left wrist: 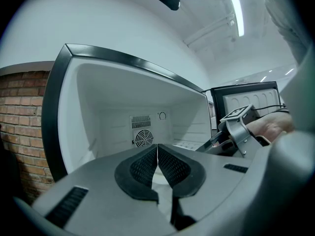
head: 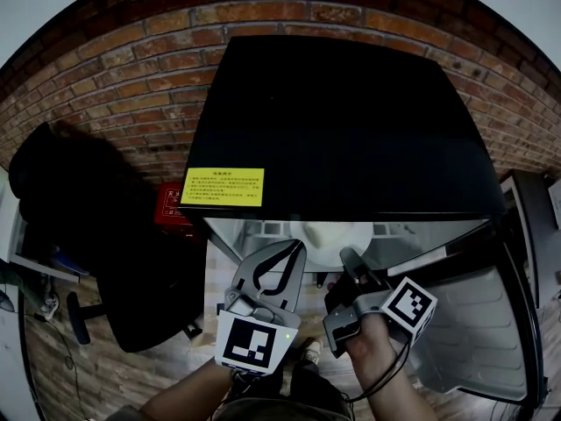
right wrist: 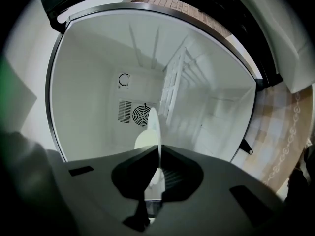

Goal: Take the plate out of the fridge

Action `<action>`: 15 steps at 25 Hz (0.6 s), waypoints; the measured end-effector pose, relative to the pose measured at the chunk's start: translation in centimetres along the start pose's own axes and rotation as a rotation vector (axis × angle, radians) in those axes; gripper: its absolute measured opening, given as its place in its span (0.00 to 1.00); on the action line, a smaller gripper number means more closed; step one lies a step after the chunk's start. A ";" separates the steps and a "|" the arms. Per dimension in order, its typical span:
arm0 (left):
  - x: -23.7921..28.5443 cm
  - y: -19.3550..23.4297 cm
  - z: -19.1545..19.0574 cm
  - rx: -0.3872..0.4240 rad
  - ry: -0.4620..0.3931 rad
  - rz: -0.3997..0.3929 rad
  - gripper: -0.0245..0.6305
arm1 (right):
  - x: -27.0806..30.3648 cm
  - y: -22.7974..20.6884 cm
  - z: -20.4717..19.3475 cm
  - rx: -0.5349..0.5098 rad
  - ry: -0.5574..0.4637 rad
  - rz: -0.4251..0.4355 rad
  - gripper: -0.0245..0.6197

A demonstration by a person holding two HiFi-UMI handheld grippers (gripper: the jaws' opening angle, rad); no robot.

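The black fridge (head: 342, 121) stands open below me, its white inside (right wrist: 98, 82) lit. A white plate (head: 326, 232) lies on the shelf just inside the opening. In the right gripper view the plate (right wrist: 153, 124) shows edge-on, running straight between the jaws. My right gripper (right wrist: 159, 154) is shut on its near rim, and in the head view this right gripper (head: 351, 258) reaches into the opening from the right. My left gripper (head: 296, 251) hovers at the fridge's front edge, left of the plate. Its tips meet, shut on nothing (left wrist: 157, 149).
The fridge door (head: 473, 323) hangs open to my right. A black office chair (head: 131, 261) and a red box (head: 171, 204) stand at the left against the brick wall (head: 114, 86). A round fan vent (right wrist: 140, 114) sits in the fridge's back wall.
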State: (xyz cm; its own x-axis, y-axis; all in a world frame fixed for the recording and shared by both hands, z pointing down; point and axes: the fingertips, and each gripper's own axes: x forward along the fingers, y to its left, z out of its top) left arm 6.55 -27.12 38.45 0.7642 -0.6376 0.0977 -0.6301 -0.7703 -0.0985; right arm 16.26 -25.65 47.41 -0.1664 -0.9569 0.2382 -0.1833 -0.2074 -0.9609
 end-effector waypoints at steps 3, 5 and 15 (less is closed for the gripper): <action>-0.1 0.0 0.1 0.002 0.000 0.004 0.07 | -0.3 0.0 0.1 0.004 -0.002 -0.008 0.09; -0.1 0.1 0.3 0.004 -0.002 0.010 0.07 | -0.5 0.0 0.1 0.010 0.002 -0.011 0.09; -1.7 0.3 1.3 0.012 -0.014 0.033 0.07 | -3.6 0.9 -0.4 0.033 0.013 0.003 0.09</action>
State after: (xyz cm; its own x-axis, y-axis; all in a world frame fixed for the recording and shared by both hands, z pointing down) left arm 5.24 -26.23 37.01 0.7448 -0.6625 0.0800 -0.6535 -0.7484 -0.1130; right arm 16.30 -22.35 45.74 -0.1792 -0.9548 0.2371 -0.1505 -0.2115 -0.9657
